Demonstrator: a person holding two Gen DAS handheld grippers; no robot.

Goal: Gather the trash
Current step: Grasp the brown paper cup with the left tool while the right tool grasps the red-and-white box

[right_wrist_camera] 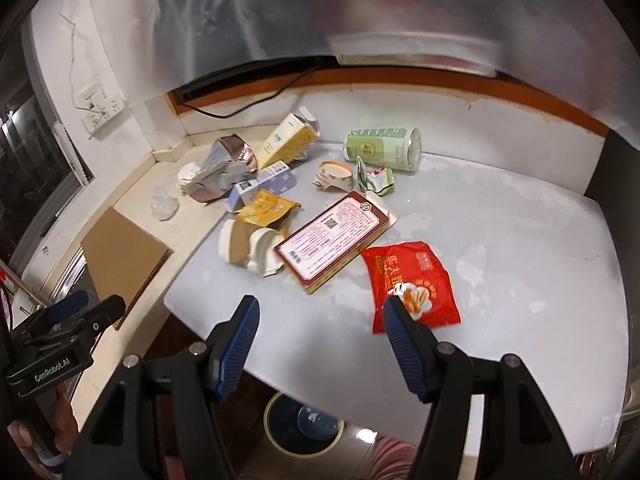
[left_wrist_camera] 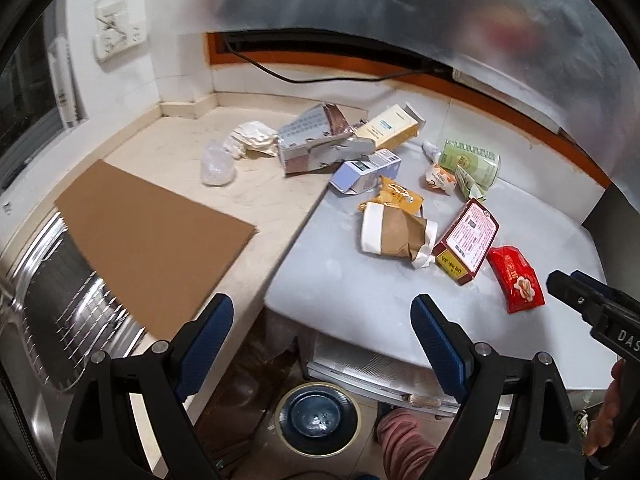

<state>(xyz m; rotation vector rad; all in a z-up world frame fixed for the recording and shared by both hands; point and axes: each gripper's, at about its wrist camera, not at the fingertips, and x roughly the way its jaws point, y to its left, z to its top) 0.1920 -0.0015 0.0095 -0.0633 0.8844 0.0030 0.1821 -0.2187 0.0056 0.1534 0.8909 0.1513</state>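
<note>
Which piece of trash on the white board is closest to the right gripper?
The red snack packet, lying flat just ahead of the open right gripper. The maroon-edged box and the rest sit farther back.

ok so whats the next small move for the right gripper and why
Probably ease the right gripper forward and right over the red snack packet: its jaws are open and empty, and that packet lies nearest, flat on the white board.

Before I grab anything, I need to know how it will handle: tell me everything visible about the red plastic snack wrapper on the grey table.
The red plastic snack wrapper is a flat, crinkled, glossy pouch with pale lettering and a food picture near its lower end. It looks empty and lies flat on the grey table, nearest the table's front edge. Its top corner sits at the red-bordered cardboard box; whether they touch is unclear.
</note>
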